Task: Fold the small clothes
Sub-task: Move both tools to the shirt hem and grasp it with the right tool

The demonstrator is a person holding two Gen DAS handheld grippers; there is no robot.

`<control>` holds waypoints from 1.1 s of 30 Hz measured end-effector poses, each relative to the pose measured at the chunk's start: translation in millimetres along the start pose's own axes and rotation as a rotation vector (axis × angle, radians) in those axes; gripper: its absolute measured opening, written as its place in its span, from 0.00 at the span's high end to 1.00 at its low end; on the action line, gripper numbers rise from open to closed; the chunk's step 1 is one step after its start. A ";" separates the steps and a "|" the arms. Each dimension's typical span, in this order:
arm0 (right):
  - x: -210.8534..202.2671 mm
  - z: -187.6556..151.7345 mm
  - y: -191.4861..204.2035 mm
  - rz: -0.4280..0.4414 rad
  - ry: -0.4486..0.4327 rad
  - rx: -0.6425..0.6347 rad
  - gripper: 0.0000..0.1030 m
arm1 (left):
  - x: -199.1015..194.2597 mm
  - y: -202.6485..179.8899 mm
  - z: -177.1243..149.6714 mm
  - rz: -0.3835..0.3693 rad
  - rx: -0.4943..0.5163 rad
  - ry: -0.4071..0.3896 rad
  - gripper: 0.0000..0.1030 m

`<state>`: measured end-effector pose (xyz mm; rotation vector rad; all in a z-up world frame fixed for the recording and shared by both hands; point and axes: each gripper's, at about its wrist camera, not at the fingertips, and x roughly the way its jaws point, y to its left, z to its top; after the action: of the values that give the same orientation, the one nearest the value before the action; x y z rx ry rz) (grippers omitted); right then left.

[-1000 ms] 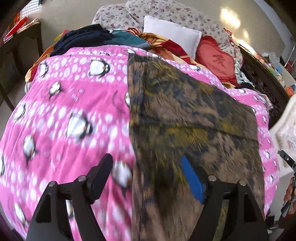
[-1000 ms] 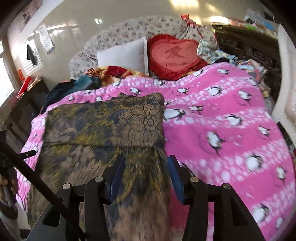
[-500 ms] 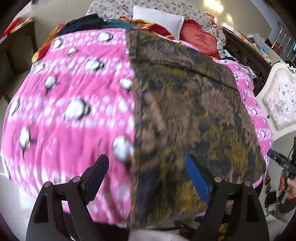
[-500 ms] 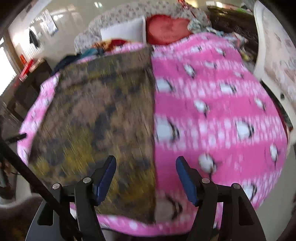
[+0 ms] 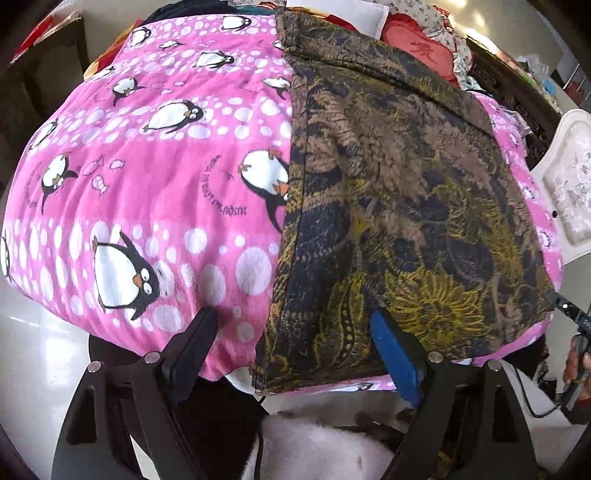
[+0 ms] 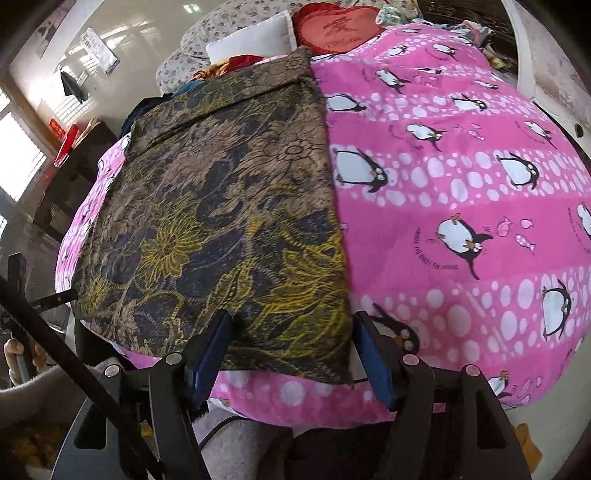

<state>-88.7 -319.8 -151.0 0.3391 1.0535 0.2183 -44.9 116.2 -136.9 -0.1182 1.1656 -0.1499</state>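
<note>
A brown, black and yellow patterned garment (image 5: 399, 192) lies spread flat on a pink penguin blanket (image 5: 155, 177); its near hem hangs over the bed's front edge. It also shows in the right wrist view (image 6: 229, 221) on the blanket (image 6: 461, 184). My left gripper (image 5: 291, 325) is open and empty, just in front of the garment's near left corner. My right gripper (image 6: 291, 328) is open and empty, just in front of the garment's near right corner. Neither touches the cloth.
A white pillow (image 6: 255, 37) and a red heart cushion (image 6: 332, 26) lie at the bed's far end, with a pile of other clothes (image 6: 207, 74). A white chair (image 5: 569, 177) stands to the right of the bed, dark furniture (image 6: 70, 173) to the left.
Both grippers have pulled back from over the garment toward the bed's near edge and dropped lower. They stayed open. The garment has not moved.
</note>
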 end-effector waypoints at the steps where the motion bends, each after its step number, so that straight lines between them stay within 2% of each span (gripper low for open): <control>1: 0.6 -0.1 0.4 0.001 -0.001 0.003 0.31 | 1.5 -0.9 -1.0 0.005 -0.002 -0.004 0.17; 3: 1.5 -0.5 0.8 0.008 -0.004 0.006 0.31 | 3.3 -2.8 -2.0 0.008 0.002 -0.012 0.14; 15: 3.8 0.3 1.0 0.011 0.002 0.011 0.31 | 13.0 -14.7 -2.4 0.077 0.035 -0.016 0.05; 22: 3.7 -0.6 -0.2 0.010 -0.006 0.007 0.35 | 13.8 -15.7 -3.1 0.081 0.035 -0.011 0.04; 26: 1.6 -1.0 -1.0 0.017 -0.013 0.008 0.39 | 12.6 -12.6 -7.5 0.056 0.015 0.012 0.03; 29: 0.0 -3.3 0.8 0.005 -0.025 -0.014 0.52 | 11.8 -8.8 -11.5 0.032 -0.010 0.017 0.03; 30: -1.2 -3.7 2.0 0.003 -0.031 -0.026 0.68 | 11.3 -9.1 -12.7 0.027 -0.009 0.015 0.03; 31: -2.9 -3.4 3.3 0.010 -0.035 -0.040 0.93 | 10.7 -9.9 -13.8 0.022 -0.001 0.015 0.04; 33: -8.2 -1.9 6.3 0.027 -0.051 -0.060 0.93 | 7.2 -11.6 -14.2 0.021 0.015 0.009 0.19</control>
<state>-94.3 -316.5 -142.8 0.3031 0.9904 0.2639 -55.9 103.3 -147.0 -0.0914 1.1742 -0.1406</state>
